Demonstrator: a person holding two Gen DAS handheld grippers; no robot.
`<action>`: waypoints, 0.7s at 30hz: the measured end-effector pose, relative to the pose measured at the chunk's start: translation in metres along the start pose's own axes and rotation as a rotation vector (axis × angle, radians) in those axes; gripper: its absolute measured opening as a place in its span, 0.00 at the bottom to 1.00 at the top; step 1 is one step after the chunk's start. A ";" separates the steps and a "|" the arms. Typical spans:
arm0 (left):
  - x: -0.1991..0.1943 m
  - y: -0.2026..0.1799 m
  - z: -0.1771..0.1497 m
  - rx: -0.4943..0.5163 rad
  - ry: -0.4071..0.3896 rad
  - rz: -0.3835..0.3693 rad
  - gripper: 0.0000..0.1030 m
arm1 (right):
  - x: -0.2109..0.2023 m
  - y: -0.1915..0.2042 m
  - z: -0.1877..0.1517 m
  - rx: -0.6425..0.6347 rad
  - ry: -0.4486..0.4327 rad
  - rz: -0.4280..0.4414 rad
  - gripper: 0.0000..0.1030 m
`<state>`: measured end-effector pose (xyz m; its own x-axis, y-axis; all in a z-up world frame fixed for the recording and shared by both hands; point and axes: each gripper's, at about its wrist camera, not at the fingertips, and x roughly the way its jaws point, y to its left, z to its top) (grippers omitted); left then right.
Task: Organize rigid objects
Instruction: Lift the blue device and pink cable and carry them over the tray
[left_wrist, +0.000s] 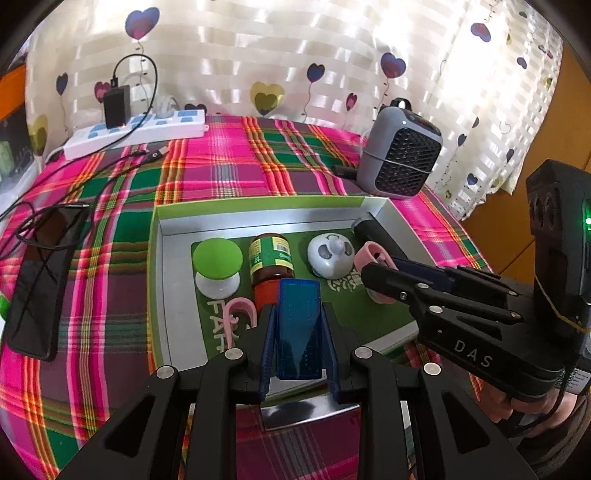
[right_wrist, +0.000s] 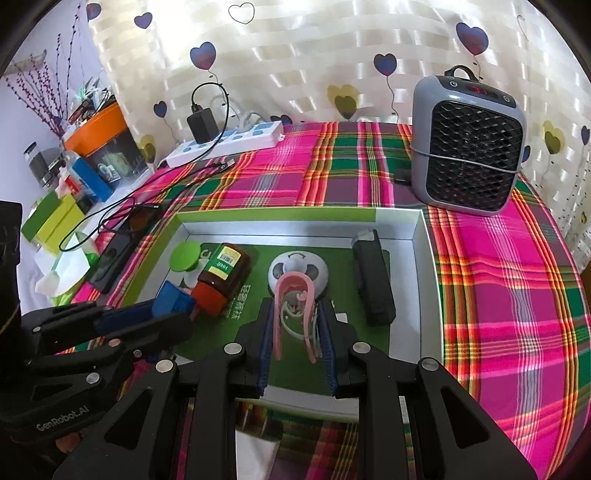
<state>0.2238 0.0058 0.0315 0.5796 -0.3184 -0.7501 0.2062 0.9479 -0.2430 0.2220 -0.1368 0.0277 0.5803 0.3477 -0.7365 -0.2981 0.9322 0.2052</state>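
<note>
Left wrist view, left to right: phone (left_wrist: 35, 277) at left edge on the plaid-covered bench (left_wrist: 229, 166); green-rimmed tray (left_wrist: 157, 258) at centre, holding a green-topped white knob (left_wrist: 218, 267), a brown jar (left_wrist: 271, 264) lying down, a pink clip (left_wrist: 240, 314) in front, a white round gadget (left_wrist: 330, 256) and a black bar (left_wrist: 373, 230); grey heater (left_wrist: 400, 155) at upper right.

Risks, as judged: the trapped blue case could knock the jar just ahead of it when lowered. The pink piece is thin and curved, so it could twist out of the pads or snag the white gadget behind it.

Left hand-held gripper (left_wrist: 299, 332): nearly closed, clamped on a blue case (left_wrist: 299, 325), lower centre over the tray's near part.

Right hand-held gripper (right_wrist: 295, 332): narrow too, pads pinching a pink curved clip (right_wrist: 295, 306), lower centre, above the tray floor.
</note>
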 end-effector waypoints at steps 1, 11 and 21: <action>0.001 0.000 0.000 -0.001 0.001 0.002 0.22 | 0.001 0.000 0.001 -0.001 0.000 -0.001 0.24; 0.013 0.005 -0.001 -0.005 0.021 0.024 0.22 | 0.005 0.006 0.000 -0.048 -0.005 -0.026 0.24; 0.018 0.003 -0.004 0.002 0.041 0.023 0.22 | 0.007 0.007 -0.002 -0.056 0.007 -0.033 0.24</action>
<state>0.2315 0.0029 0.0146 0.5515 -0.2960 -0.7799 0.1953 0.9548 -0.2242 0.2221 -0.1280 0.0226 0.5851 0.3155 -0.7471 -0.3210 0.9361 0.1439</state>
